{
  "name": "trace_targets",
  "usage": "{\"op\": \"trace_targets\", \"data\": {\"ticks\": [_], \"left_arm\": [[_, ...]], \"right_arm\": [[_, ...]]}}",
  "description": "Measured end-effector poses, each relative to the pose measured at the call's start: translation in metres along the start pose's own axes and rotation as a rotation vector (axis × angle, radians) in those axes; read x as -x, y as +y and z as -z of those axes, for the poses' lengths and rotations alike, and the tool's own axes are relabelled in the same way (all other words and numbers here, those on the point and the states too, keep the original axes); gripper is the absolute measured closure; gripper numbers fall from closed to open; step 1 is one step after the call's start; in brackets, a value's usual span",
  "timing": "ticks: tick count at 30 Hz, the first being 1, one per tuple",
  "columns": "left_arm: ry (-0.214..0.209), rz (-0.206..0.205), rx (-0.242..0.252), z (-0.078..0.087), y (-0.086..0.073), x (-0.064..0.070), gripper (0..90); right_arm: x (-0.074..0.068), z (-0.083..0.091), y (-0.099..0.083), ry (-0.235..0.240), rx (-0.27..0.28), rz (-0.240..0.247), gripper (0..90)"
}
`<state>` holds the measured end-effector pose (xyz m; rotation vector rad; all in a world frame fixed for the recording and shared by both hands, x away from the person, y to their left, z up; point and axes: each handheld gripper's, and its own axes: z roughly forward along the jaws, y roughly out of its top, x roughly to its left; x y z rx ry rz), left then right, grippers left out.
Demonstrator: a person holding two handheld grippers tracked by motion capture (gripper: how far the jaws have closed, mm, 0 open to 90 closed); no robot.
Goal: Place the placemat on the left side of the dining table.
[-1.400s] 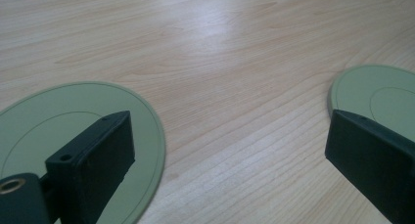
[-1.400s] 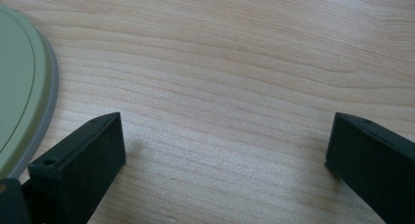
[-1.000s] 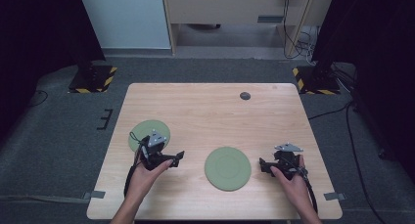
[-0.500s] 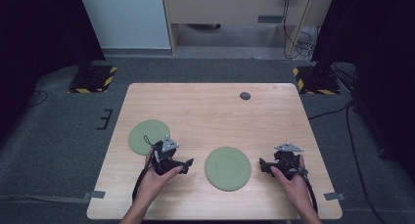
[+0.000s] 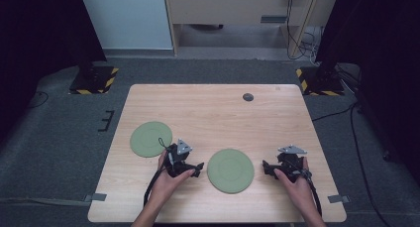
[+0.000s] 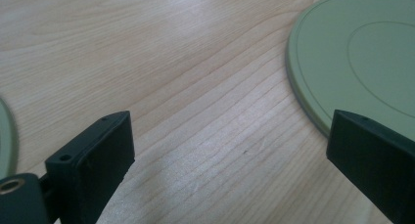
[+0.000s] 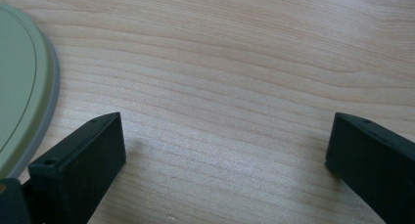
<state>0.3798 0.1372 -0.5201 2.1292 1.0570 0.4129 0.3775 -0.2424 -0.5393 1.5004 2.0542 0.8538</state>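
on the wooden table (image 5: 213,113), between two green plates: left gripper (image 5: 196,168) spread wide, gripping nothing, just beside the near plate (image 5: 231,170); right gripper (image 5: 268,168) likewise agape, empty, on that plate's other side.

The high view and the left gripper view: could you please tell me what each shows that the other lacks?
High view alone: the whole table, right gripper, dark disc, floor. Left gripper view alone: the wood grain close up and the right plate's raised rim. Both: the two green plates, the left plate included, and the open left gripper.
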Motion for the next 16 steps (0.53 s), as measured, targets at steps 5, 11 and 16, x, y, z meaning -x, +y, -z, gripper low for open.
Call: {"op": "trace_targets", "data": {"ticks": [5, 11, 16], "left_arm": [[0.005, 0.01, -0.013, -0.007, -0.004, -0.001, 3.3], [0.026, -0.008, -0.021, -0.013, -0.01, 0.001, 2.7], [0.026, -0.008, -0.022, -0.014, -0.01, 0.001, 2.6]], "right_arm": [[0.0, 0.0, 0.0, 0.001, -0.001, 0.001, 1.5], [0.0, 0.0, 0.0, 0.0, 0.0, 0.002, 1.5], [0.0, 0.0, 0.0, -0.001, 0.0, 0.0, 1.5]]}}
